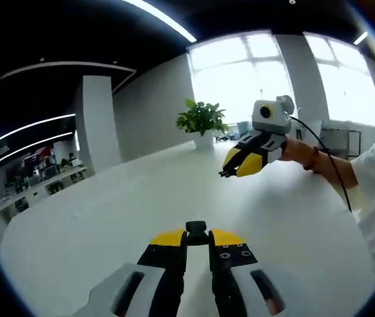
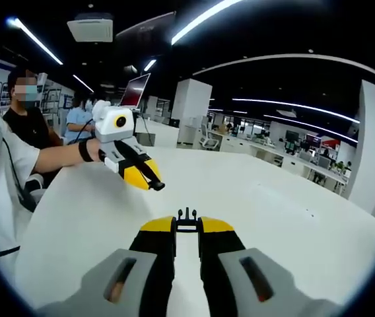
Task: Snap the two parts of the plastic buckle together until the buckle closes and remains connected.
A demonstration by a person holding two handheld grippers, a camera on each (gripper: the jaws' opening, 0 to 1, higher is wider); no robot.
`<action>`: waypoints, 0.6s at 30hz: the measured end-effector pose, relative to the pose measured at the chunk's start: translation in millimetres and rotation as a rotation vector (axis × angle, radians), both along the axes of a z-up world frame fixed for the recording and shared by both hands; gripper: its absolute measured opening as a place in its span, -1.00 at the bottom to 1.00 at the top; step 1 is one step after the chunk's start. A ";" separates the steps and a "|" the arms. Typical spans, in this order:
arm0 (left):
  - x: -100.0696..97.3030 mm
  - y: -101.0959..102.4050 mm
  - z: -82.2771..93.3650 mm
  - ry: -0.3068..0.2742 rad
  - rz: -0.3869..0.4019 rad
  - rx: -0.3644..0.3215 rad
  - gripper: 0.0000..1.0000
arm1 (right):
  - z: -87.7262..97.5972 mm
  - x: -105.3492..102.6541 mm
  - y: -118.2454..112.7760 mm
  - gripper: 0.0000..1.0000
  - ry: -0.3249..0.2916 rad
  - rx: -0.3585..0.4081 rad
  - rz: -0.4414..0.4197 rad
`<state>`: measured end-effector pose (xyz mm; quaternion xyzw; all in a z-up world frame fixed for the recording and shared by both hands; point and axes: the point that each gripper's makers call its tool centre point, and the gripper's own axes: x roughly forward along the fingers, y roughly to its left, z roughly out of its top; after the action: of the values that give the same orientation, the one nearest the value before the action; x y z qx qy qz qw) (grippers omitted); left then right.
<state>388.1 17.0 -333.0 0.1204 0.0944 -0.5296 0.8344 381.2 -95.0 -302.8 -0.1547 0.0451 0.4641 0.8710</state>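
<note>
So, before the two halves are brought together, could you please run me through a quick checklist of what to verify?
1. Left hand-held gripper shut on the socket half of the buckle: ok, a black piece is pinched at its tips.
2. Right hand-held gripper shut on the pronged half: ok, prongs stick out past its tips.
3. Both halves in view: ok.
4. Halves facing each other and lined up: not ok, the two grippers are well apart above the white table.
5. Prongs pointing towards the socket opening: cannot tell, the pieces are too small.
6. Buckle closed: not ok, not yet joined.
</note>
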 end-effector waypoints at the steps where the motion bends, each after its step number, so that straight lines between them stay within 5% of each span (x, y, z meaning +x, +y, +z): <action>1: -1.3 -0.4 -0.1 0.001 -0.004 -0.001 -0.77 | -0.5 -0.3 0.3 -0.77 0.002 -0.002 0.001; 18: -14.6 -6.9 -5.3 -0.040 -0.078 0.032 -0.77 | -16.7 -5.6 11.9 -0.77 0.011 -0.049 0.062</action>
<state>373.5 10.2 -338.4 0.1480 0.0814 -0.5577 0.8127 375.6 -83.2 -319.4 -0.1749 0.0563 0.4904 0.8519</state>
